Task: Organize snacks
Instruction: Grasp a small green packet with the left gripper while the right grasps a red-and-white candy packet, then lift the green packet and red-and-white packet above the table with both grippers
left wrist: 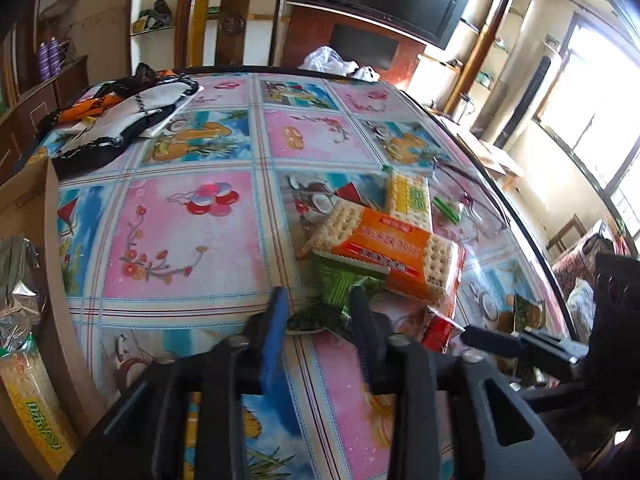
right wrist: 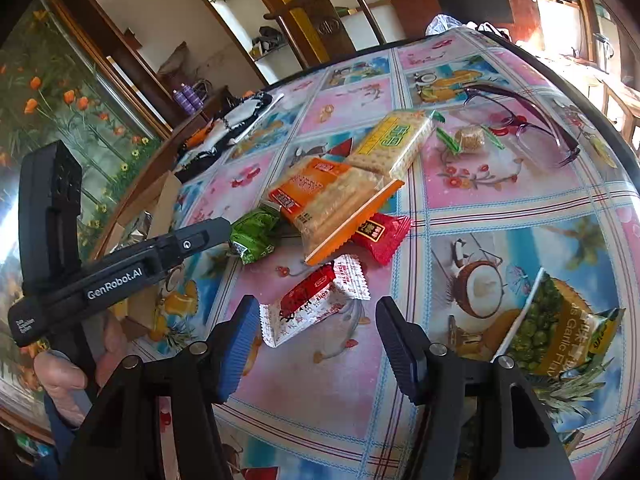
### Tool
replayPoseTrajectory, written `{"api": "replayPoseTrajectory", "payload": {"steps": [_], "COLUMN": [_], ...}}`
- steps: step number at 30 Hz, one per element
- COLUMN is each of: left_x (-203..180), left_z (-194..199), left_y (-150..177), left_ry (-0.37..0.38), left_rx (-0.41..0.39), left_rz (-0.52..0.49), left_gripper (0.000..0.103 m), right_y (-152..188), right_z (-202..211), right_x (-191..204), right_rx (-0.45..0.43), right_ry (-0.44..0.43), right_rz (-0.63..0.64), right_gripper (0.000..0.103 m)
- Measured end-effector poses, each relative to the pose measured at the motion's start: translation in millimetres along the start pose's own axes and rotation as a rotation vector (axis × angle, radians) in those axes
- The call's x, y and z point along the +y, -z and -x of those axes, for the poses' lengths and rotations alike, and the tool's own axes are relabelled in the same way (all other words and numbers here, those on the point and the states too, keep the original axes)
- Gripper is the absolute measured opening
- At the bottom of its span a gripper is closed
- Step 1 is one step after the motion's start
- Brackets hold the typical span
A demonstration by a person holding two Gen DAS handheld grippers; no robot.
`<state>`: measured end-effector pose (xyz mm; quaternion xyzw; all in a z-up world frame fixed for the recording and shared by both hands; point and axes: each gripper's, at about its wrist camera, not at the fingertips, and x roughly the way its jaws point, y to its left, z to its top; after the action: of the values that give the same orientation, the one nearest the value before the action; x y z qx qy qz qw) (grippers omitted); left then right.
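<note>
My left gripper point(left wrist: 319, 312) has its jaws partly apart, and a crumpled green snack packet point(left wrist: 344, 286) shows in the gap, lying on the table with its far end under an orange cracker pack point(left wrist: 384, 256). In the right wrist view the left gripper point(right wrist: 224, 228) tips sit at that green snack packet point(right wrist: 256, 236). My right gripper point(right wrist: 316, 336) stands open just short of a red-and-white snack packet point(right wrist: 316, 304), nothing between its pads. Behind lie the orange cracker pack point(right wrist: 320, 196), a yellow cracker pack point(right wrist: 394, 140) and a red packet point(right wrist: 380, 236).
A cardboard box point(left wrist: 36, 216) at the table's left edge holds a yellow cracker pack point(left wrist: 32, 400) and foil. A green peas bag point(right wrist: 560, 328), purple glasses point(right wrist: 532, 120) and a wrapped candy point(right wrist: 468, 140) lie to the right. A black-and-white cloth point(left wrist: 120, 120) sits far left.
</note>
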<state>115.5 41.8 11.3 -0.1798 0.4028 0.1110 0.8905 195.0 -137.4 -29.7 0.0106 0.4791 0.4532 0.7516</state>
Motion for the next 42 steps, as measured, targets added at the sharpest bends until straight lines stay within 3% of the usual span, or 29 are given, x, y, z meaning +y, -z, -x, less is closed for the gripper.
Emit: {"api": "replayPoseTrajectory", "payload": {"steps": [5, 9, 11, 14, 18, 23, 25, 26, 31, 38, 42], "left_x": [10.6, 8.8, 6.3, 1.0, -8.8, -17.1, -19.3, -19.5, -23.3, -10.0, -5.5], "left_z": [6.0, 3.9, 3.2, 1.6, -10.3, -31.0, -37.1, -40.1, -37.7, -9.9, 0.9], "left_y": [-2.5, -2.2, -2.4, -1.0, 2.4, 8.3, 10.0, 10.6, 14.6, 8.4, 4.9], "left_ry": [0.012, 0.009, 0.010, 0.007, -0.031, -0.027, -0.050, -0.054, -0.104, -0.079, -0.081], "left_rx": [-0.021, -0.012, -0.013, -0.016, 0.010, 0.071, 0.071, 0.076, 0.048, -0.028, -0.072], "left_rz": [0.040, 0.034, 0.024, -0.003, -0.063, -0.105, -0.112, -0.110, -0.132, -0.075, -0.049], "left_gripper": [0.045, 0.050, 0.055, 0.061, 0.062, 0.062, 0.055, 0.044, 0.038, 0.035, 0.033], "right_y": [-3.7, -4.2, -3.6, -5.2, -7.4, -7.3, -7.4, -7.7, -6.9, -6.8, -6.4], "right_z": [-24.5, -36.1, -35.7, -29.4, -21.6, -15.1, -13.9, -13.9, -11.2, -9.2, 3.8], "right_x": [30.3, 43.5, 41.2, 30.7, 25.1, 28.9, 26.7, 26.1, 27.2, 27.8, 36.4], "right_rx": [0.032, 0.018, 0.011, 0.010, 0.000, -0.019, -0.018, -0.017, -0.023, -0.022, -0.083], "right_ry": [0.124, 0.224, 0.255, 0.220, 0.191, 0.186, 0.189, 0.189, 0.173, 0.119, 0.078], "right_rz": [0.144, 0.241, 0.263, 0.224, 0.187, 0.183, 0.175, 0.171, 0.170, 0.164, 0.188], "right_gripper": [0.061, 0.043, 0.026, 0.024, 0.024, 0.024, 0.024, 0.024, 0.024, 0.024, 0.024]}}
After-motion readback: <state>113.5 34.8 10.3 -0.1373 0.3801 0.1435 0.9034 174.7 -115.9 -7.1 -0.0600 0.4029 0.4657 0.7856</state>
